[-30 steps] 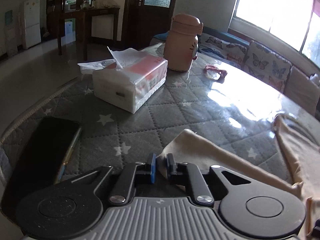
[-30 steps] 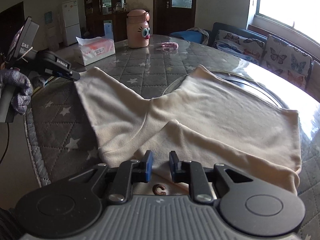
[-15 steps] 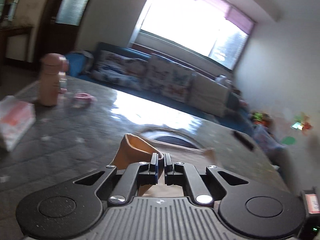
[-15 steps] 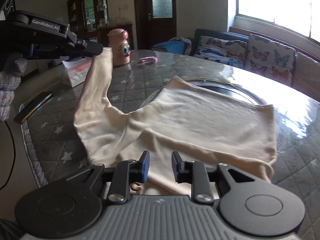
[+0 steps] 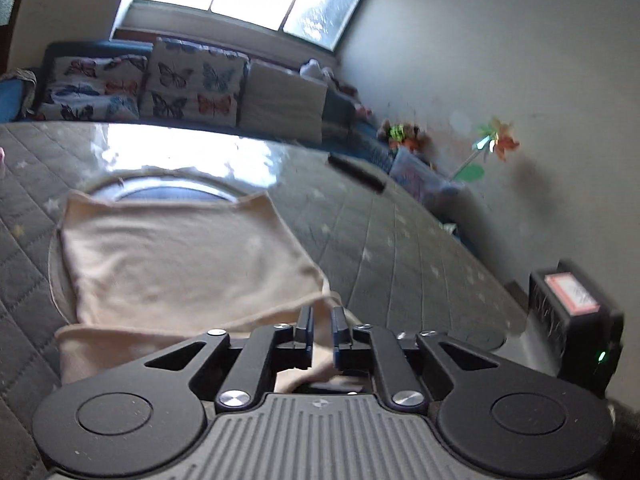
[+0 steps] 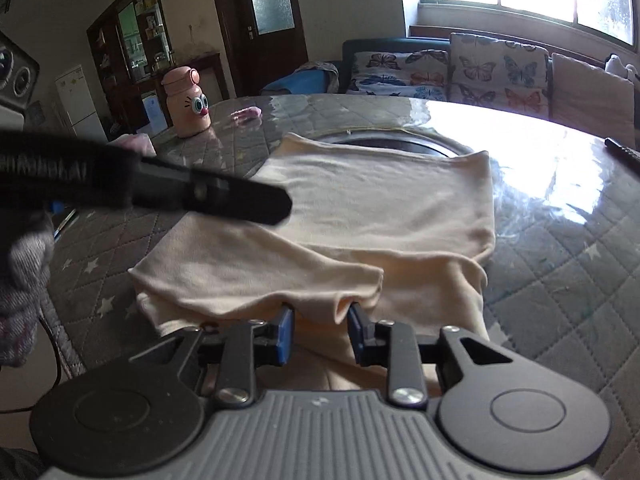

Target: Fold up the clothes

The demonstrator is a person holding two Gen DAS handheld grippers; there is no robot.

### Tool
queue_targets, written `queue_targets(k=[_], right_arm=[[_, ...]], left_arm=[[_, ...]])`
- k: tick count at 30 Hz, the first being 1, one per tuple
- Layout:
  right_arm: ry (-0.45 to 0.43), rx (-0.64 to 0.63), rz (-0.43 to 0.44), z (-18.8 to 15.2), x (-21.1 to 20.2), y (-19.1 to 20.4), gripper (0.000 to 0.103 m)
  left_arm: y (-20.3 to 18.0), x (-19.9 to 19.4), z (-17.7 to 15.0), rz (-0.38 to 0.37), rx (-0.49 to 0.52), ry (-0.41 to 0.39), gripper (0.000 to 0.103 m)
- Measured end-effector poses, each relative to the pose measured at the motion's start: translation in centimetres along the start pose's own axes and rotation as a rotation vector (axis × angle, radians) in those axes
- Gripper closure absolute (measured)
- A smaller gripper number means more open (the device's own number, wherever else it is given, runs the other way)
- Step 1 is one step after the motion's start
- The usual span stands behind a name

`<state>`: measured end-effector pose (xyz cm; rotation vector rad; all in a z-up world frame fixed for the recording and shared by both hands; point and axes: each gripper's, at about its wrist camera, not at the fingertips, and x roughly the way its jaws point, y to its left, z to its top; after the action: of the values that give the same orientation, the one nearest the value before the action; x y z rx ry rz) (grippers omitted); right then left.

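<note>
A cream long-sleeved garment (image 5: 180, 264) lies flat on the quilted grey table (image 5: 400, 248). One sleeve is folded across its near part (image 6: 260, 276). My left gripper (image 5: 322, 320) hangs low over the near right of the cloth. Its jaws are opening, with a narrow gap and cloth showing below them, not pinched. In the right wrist view its black finger (image 6: 224, 196) reaches over the garment from the left. My right gripper (image 6: 320, 328) is at the near hem, jaws opening wide. A fold of the sleeve edge sits between them, untouched by the pads.
A pink bottle (image 6: 188, 108), a small pink item (image 6: 248, 113) and a tissue pack (image 6: 136, 144) stand at the far left. A black stick-like object (image 5: 356, 170) lies at the far right. A round inset (image 6: 392, 142) shows beyond the garment, and butterfly cushions (image 5: 192, 88) line the sofa.
The left gripper lifted the sleeve end, carried it across to the right over the garment and parted its jaws. The right gripper's jaws widened and it shifted along the near hem.
</note>
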<state>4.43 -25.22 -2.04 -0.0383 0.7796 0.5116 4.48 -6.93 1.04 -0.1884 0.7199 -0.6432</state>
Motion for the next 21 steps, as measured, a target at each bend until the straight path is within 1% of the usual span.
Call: queue_targets(k=[1,2,5,8,10,13,14,16,17,18,19,21], right_arm=[[0.006,-0.001,0.002,-0.1,0.0,0.0,0.07],[0.01,0.001,0.006,-0.3,-0.1,0.0,0.066],[0.019,0.027,0.03,-0.3,-0.3,-0.3,0.065],[0.024,0.082,0.065,0.0,-0.5,-1.1,0.061],[0.029,0.134,0.082,0.2,-0.4,-1.8,0.061],[0.041,0.229,0.093,0.6,0.3,-3.0,0.061],[0.048,0.251,0.09,0.7,0.7,-3.3,0.062],[0.065,0.259,0.077,0.8,1.3,-3.3,0.071],[0.068,0.257,0.072,0.8,1.4,-3.2,0.082],[0.068,0.241,0.057,0.9,1.4,-2.9,0.088],[0.067,0.221,0.039,1.1,1.4,-2.6,0.089],[0.028,0.151,-0.001,1.8,0.6,-1.6,0.092]], left_arm=[[0.2,-0.1,-0.3,0.012,0.009,0.003,0.081],[0.6,-0.5,-0.4,0.035,0.02,-0.007,0.076],[2.4,-2.3,-0.6,0.117,0.038,-0.033,0.069],[4.7,-3.8,-1.1,0.204,0.039,-0.043,0.066],[6.2,-4.5,-1.7,0.259,0.029,-0.036,0.065],[8.1,-5.3,-2.7,0.311,-0.012,-0.02,0.065],[8.6,-5.4,-3.1,0.323,-0.026,-0.015,0.065],[9.2,-5.5,-3.6,0.341,-0.038,-0.008,0.065],[9.3,-5.5,-3.8,0.346,-0.04,-0.005,0.065],[9.4,-5.4,-3.9,0.345,-0.041,-0.001,0.065],[9.4,-5.2,-4.0,0.343,-0.039,0.004,0.065],[9.2,-4.9,-4.2,0.345,-0.023,0.015,0.065]])
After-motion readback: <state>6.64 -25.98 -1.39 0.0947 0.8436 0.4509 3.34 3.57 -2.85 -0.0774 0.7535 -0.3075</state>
